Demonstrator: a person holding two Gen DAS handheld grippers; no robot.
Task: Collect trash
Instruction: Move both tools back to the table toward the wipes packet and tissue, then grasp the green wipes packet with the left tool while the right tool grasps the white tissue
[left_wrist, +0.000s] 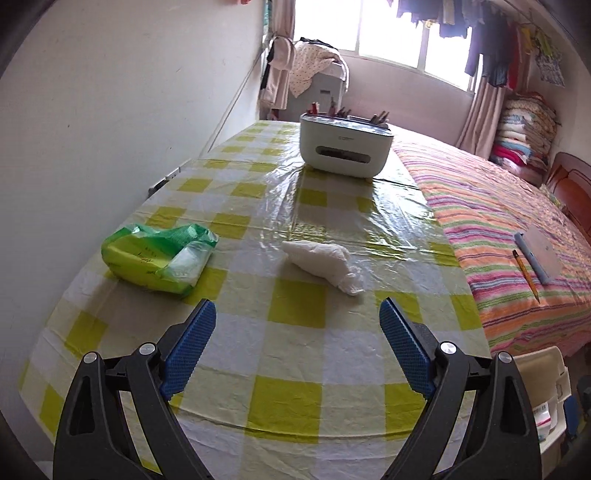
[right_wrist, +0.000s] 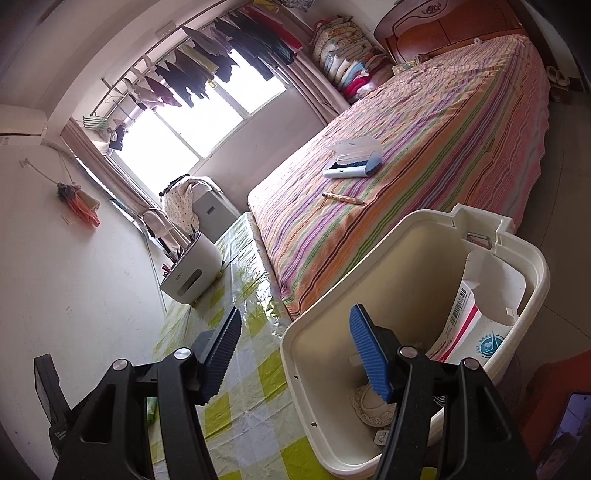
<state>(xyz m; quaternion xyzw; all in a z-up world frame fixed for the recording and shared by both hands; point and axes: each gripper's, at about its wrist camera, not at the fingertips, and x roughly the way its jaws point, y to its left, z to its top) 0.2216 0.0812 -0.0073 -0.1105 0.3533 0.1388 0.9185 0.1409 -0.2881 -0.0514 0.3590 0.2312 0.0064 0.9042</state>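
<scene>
A crumpled white tissue wad (left_wrist: 321, 264) lies in the middle of the green-checked table (left_wrist: 288, 369). My left gripper (left_wrist: 297, 306) hovers just short of it, jaws open wide, nothing between them. A green tissue pack (left_wrist: 159, 258) lies to the left of the wad. The cream trash bin (right_wrist: 524, 258) stands beside the table; it shows too at the left wrist view's edge as the bin (left_wrist: 546, 373). My right gripper (right_wrist: 295, 312) is half open over the bin's near corner, one pad inside the rim, the other over the table. A barcoded paper package (right_wrist: 469, 325) lies in the bin.
A white organiser box (left_wrist: 345, 146) with pens stands at the table's far end. The striped bed (left_wrist: 498, 221) runs along the table's right side, with a brush and dustpan (right_wrist: 354, 158) and a pencil (right_wrist: 343, 198) on it. A wall borders the table on the left.
</scene>
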